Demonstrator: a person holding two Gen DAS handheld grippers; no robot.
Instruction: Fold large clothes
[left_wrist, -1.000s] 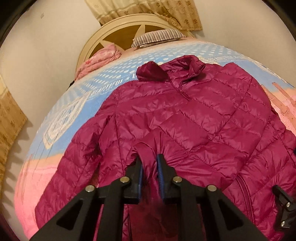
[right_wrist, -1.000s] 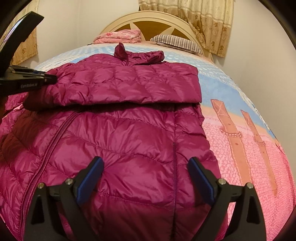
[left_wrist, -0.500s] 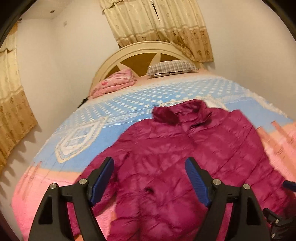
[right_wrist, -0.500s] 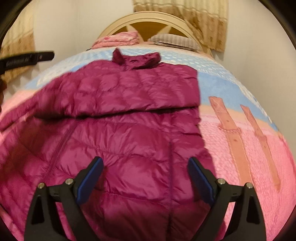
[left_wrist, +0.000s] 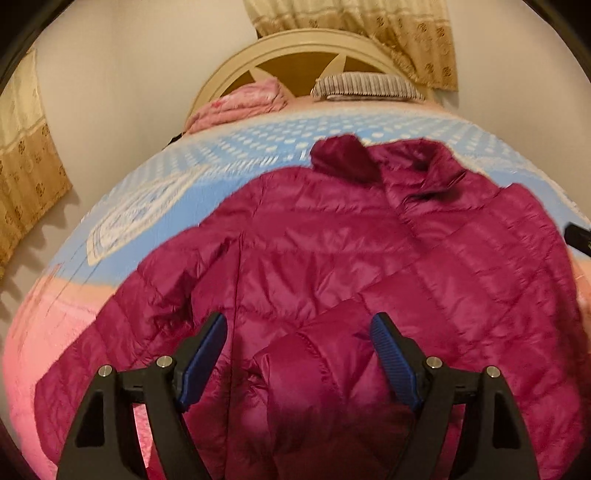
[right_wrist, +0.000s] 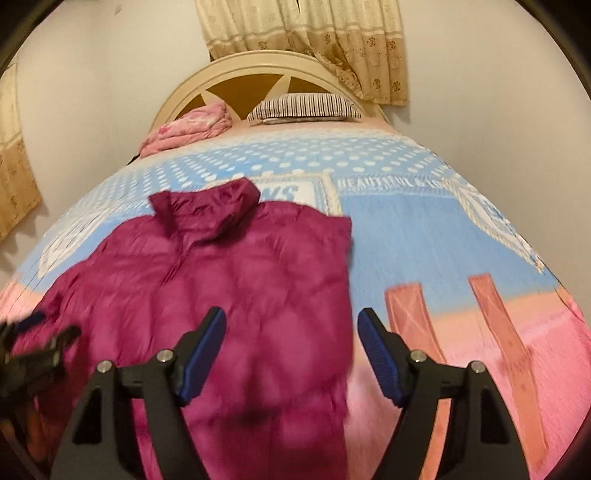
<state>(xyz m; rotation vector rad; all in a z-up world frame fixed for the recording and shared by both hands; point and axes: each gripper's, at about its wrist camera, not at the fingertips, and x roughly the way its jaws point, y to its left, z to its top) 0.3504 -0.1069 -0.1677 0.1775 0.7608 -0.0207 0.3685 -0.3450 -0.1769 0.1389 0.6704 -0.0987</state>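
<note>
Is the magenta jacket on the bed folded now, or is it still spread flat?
Partly folded. The jacket has one sleeve laid across its front, while its body lies spread full length on the bed.

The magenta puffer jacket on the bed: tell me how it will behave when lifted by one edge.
The jacket would probably drape and sag rather than hold shape, since its sleeve already lies folded limply across the body. Its shiny quilted shell looks slick, so it may slide between fingers. Puffy panels suggest it is light for its bulk.
</note>
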